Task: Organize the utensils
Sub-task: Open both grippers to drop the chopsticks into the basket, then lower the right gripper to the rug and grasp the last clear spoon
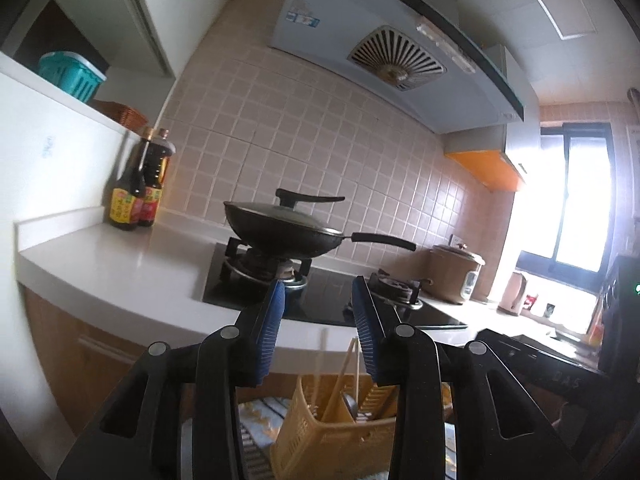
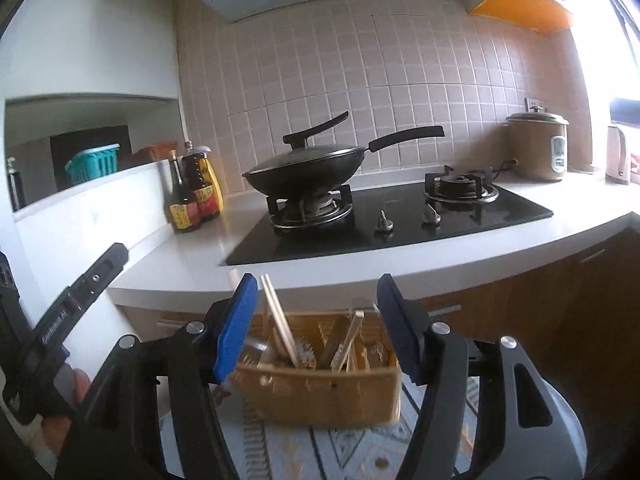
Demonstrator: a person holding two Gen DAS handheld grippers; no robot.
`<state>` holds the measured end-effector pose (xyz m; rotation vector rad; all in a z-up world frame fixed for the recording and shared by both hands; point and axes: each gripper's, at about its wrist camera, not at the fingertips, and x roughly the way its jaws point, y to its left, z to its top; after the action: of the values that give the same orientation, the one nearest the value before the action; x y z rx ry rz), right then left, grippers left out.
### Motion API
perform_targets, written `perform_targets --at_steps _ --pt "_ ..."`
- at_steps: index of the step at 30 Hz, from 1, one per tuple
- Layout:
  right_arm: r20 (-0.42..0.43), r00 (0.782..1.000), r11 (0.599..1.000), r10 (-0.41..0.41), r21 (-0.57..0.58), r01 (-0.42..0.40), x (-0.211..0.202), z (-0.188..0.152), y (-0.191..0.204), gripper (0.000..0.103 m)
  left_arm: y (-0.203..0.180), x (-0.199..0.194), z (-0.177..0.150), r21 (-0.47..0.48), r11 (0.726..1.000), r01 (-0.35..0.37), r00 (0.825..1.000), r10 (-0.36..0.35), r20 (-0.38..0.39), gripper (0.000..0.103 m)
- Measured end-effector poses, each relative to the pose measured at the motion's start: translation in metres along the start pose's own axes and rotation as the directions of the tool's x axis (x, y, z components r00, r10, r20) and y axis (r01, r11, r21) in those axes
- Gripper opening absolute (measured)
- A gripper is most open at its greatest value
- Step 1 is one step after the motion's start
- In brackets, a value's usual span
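Left tongs (image 1: pixel 320 320): blue pads spread wide apart, nothing between them; raised above the basket, pointing toward the stove.
Right tongs (image 2: pixel 316 320): jaws wide open, gripping nothing; held just above and in front of the basket.
Utensil basket (image 2: pixel 320 396): yellow perforated plastic, standing on a patterned cloth (image 2: pixel 352 452) below the tabletop edge; also seen low in the left view (image 1: pixel 320 436).
Chopsticks (image 2: pixel 280 324): pale pair, upright and leaning left, in the left part of the basket; more pale sticks (image 2: pixel 350 340) lean in the middle part.
Other contents: a round metal utensil head (image 1: pixel 349 402) shows among the sticks; type cannot be told.
Tabletop (image 2: pixel 192 256): white counter behind the basket, carrying a black gas hob (image 2: pixel 400 224).
Wok (image 2: pixel 308 168): black, lidded, on the left burner, handle pointing right.
Sauce bottles (image 2: pixel 192 196): grouped at the tabletop's left end, touching one another.
Rice cooker (image 2: pixel 538 146): beige, right of the hob, by the tiled wall.
Range hood (image 1: pixel 380 40): above the hob.
Teal basket (image 1: pixel 72 76): on the ledge at left.
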<state>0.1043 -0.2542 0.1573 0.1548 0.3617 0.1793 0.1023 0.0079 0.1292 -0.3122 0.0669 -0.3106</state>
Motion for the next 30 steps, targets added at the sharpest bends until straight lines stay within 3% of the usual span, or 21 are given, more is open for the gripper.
perform_targets --at_steps 5,9,11,12,16,18,20,23,26,30 --pt "-0.091 0.996 1.000 -0.017 0.016 0.018 -0.041 0.001 -0.001 0.059 -0.001 -0.042 0.017 -0.021 1.000 0.003 1.000 -0.003 -0.030 0.040" --pt "-0.233 0.972 1.000 -0.029 0.000 0.030 -0.049 -0.011 0.001 0.060 -0.006 -0.064 0.017 -0.034 0.999 0.015 0.990 -0.019 -0.142 0.041" --pt "-0.342 0.938 0.999 -0.053 -0.008 0.054 -0.046 -0.025 0.003 0.060 -0.007 -0.068 0.013 -0.043 0.999 0.016 0.977 -0.024 -0.212 0.045" --pt "-0.372 0.926 0.998 -0.057 -0.006 0.059 -0.045 -0.030 0.002 0.060 -0.007 -0.068 0.010 -0.053 0.998 0.019 0.963 -0.032 -0.267 0.047" --pt "-0.527 0.845 0.995 -0.093 -0.023 0.095 -0.034 -0.066 0.003 0.060 0.001 -0.069 -0.010 -0.101 0.995 0.013 0.914 -0.053 -0.403 0.050" --pt "-0.558 0.825 0.996 -0.084 -0.016 0.091 -0.033 -0.079 0.002 0.060 0.006 -0.070 -0.023 -0.099 0.995 -0.009 0.897 -0.036 -0.441 0.050" --pt "-0.590 0.802 0.995 -0.092 -0.025 0.096 -0.031 -0.093 0.002 0.060 0.010 -0.074 -0.032 -0.083 0.996 -0.024 0.892 -0.016 -0.453 0.052" --pt "-0.612 0.784 0.994 -0.103 -0.038 0.101 -0.030 -0.107 0.003 0.060 0.014 -0.077 -0.046 -0.064 0.997 -0.039 0.886 0.005 -0.464 0.059" --pt "-0.634 0.765 0.994 -0.111 -0.051 0.101 -0.024 -0.118 0.007 0.060 0.015 -0.080 -0.061 -0.052 0.998 -0.036 0.884 0.008 -0.467 0.060" --pt "-0.705 0.704 0.996 -0.085 -0.040 0.080 -0.004 -0.134 0.009 0.060 0.017 -0.071 -0.089 -0.026 0.999 -0.030 0.857 0.012 -0.515 0.060"
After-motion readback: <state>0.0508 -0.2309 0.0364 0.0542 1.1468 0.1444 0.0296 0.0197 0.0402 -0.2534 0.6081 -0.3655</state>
